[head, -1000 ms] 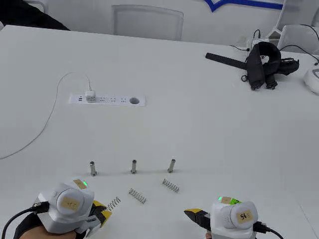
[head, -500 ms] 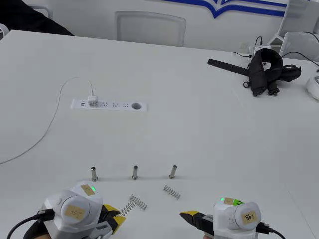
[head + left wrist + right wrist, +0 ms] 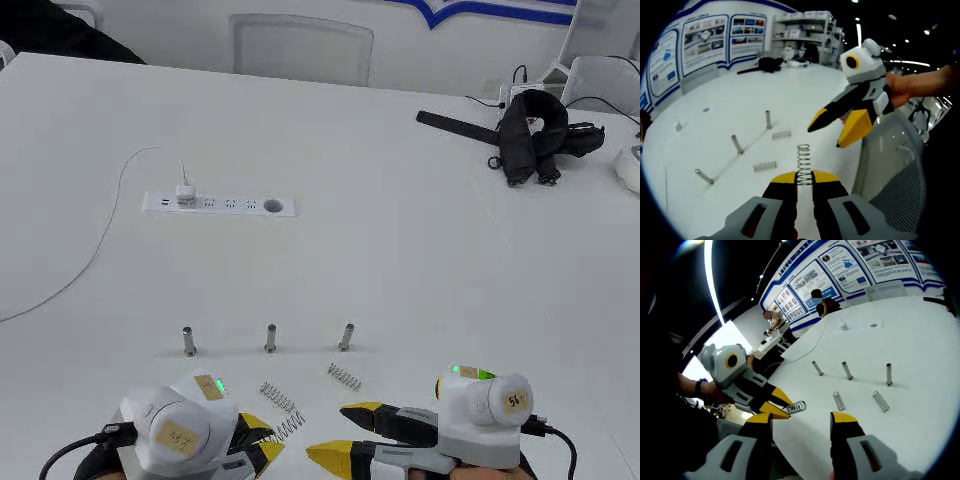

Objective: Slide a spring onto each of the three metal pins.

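Three short metal pins (image 3: 188,341) (image 3: 270,338) (image 3: 346,336) stand upright in a row on the white table. Two springs lie loose in front of them, one (image 3: 277,396) near the middle pin, one (image 3: 344,376) near the right pin. My left gripper (image 3: 798,176) is shut on the end of a third spring (image 3: 803,161), which sticks out past its tips, above the table. In the head view that spring (image 3: 290,425) hangs near the table's front edge. My right gripper (image 3: 801,420) is open, its jaws pointing at the held spring (image 3: 794,407) from the right.
A white power strip (image 3: 218,204) with a plugged charger and a trailing cable lies mid-table. A black strap assembly (image 3: 530,120) rests at the far right. A chair (image 3: 300,45) stands behind the table. People stand far off in the right gripper view.
The left gripper has closed on the nearest spring and carried it rightward off the table. The right gripper has swung in toward the left with its jaws open.
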Demonstrator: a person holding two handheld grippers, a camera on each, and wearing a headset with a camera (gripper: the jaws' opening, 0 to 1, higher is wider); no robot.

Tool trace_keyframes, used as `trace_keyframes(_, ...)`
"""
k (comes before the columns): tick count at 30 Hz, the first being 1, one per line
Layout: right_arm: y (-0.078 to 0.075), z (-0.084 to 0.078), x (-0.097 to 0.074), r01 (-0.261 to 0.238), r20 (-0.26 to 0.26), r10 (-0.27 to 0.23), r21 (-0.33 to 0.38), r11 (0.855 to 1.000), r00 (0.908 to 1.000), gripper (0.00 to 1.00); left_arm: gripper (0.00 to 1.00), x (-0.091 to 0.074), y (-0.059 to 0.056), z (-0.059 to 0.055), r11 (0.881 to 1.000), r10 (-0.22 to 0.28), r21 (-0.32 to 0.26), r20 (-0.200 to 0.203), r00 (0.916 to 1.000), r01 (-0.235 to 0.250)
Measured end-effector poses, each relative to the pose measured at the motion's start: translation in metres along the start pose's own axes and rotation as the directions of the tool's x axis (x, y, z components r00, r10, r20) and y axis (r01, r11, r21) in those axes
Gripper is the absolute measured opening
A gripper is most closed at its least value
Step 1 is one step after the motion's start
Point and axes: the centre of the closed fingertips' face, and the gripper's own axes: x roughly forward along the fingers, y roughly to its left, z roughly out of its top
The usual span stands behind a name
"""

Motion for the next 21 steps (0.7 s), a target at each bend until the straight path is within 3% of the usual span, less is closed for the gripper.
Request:
trace_keyframes(4,0.007,0.001,0.003,-0.038,-0.005,0.038,0.007,0.999,0.9993,0.36,0.1,0.001,-0.005,0.003,1.0,-0.013,0.012,0.008,0.9999,0.013)
trace_keyframes(12,0.014,-0.003,0.007,-0.089,-0.035,0.089,0.017,0.996,0.9954,0.32,0.1,0.0,-0.016,0.011,0.998,-0.044,0.048,0.026,0.9987,0.043)
trace_keyframes(21,0.023,-0.001,0.008,-0.128,-0.059,0.128,-0.006,0.992,0.9901,0.25,0.1,0.0,-0.025,0.008,0.995,-0.071,0.07,0.024,0.9972,0.069)
